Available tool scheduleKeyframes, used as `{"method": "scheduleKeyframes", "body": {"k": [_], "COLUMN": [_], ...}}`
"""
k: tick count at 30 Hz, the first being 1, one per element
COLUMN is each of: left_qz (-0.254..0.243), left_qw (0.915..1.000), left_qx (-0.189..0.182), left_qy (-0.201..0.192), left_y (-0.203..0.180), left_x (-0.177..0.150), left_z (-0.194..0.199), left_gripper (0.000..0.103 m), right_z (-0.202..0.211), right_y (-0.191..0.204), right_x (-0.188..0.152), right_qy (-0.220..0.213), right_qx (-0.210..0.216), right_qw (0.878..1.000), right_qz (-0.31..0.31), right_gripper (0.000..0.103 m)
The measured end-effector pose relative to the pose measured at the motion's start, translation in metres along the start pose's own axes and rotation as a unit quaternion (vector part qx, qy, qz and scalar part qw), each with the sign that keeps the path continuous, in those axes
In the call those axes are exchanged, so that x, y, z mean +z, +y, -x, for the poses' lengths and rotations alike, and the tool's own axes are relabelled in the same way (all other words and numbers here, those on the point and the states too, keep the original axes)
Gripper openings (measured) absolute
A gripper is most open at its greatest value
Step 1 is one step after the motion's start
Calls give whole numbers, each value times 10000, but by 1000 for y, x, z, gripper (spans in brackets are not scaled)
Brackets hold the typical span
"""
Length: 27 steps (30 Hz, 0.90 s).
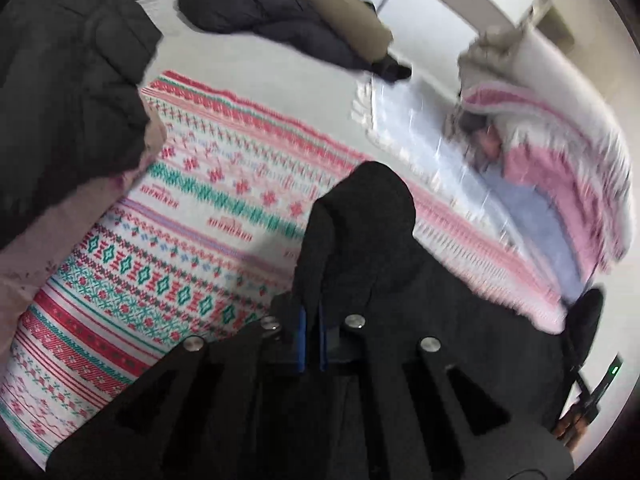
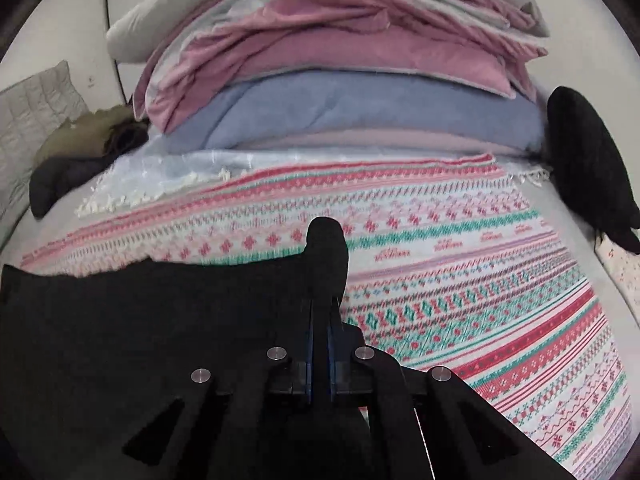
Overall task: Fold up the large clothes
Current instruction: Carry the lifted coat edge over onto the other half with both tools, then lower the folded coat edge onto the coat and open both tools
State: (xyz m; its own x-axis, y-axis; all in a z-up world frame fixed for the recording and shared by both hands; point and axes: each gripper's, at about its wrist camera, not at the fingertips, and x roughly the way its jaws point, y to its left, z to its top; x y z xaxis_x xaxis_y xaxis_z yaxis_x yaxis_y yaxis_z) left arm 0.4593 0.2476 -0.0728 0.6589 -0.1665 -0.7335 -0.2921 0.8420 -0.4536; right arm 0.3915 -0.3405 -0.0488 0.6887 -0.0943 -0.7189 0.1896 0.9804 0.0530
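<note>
A black garment [image 1: 400, 264] is pinched in my left gripper [image 1: 312, 320], whose blue-padded jaws are shut on a fold of it; the cloth bunches up over the fingers and spreads to the right. In the right wrist view my right gripper [image 2: 320, 320] is shut on the same black garment [image 2: 140, 320], which stretches left from the jaws above a patterned red, green and white blanket [image 2: 460, 280]. The blanket also shows in the left wrist view [image 1: 180, 220]. The fingertips of both grippers are hidden by black cloth.
A stack of pink, blue and grey bedding [image 2: 340, 80] lies at the far side of the bed. A dark jacket [image 1: 68, 80] hangs at left. A dark and olive coat [image 1: 288, 12] lies farther off. Another black item [image 2: 592, 168] sits at right.
</note>
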Motion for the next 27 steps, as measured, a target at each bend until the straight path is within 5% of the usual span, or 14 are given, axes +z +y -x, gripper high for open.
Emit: {"method": "scheduleKeyframes", "body": {"k": [2, 5, 9, 11, 15, 19, 22, 24, 27], "left_qz": [92, -163, -267, -360, -587, -370, -25, 173, 487], "left_qw": [9995, 9959, 9922, 9906, 9873, 9927, 9969, 9977, 9977], "left_qx": [93, 752, 1219, 1318, 1468, 1145, 789, 614, 414], "left_qy": [-293, -476, 45, -14, -125, -18, -18, -244, -241], "left_y": [-6, -18, -5, -1, -8, 1, 13, 17, 23], "left_x": [6, 4, -20, -29, -31, -26, -20, -17, -31], "left_z": [4, -21, -73, -83, -84, -82, -51, -21, 27], "left_gripper": [5, 5, 6, 7, 7, 11, 17, 27, 31], "right_z": [15, 12, -43, -72, -94, -96, -63, -18, 54], "right_y": [10, 26, 18, 17, 24, 23, 11, -8, -30], "right_x": [21, 34, 8, -9, -24, -19, -13, -16, -45], "right_qy": [-392, -612, 192, 595, 614, 760, 705, 336, -87], "right_qx": [-125, -471, -858, -978, -1223, -1250, -878, -540, 306], "right_qw": [9992, 9969, 9960, 9932, 9900, 9886, 9935, 9942, 9833], "right_qz": [19, 142, 178, 210, 333, 367, -156, -863, -1791], "right_gripper": [4, 4, 4, 4, 5, 13, 26, 59, 75]}}
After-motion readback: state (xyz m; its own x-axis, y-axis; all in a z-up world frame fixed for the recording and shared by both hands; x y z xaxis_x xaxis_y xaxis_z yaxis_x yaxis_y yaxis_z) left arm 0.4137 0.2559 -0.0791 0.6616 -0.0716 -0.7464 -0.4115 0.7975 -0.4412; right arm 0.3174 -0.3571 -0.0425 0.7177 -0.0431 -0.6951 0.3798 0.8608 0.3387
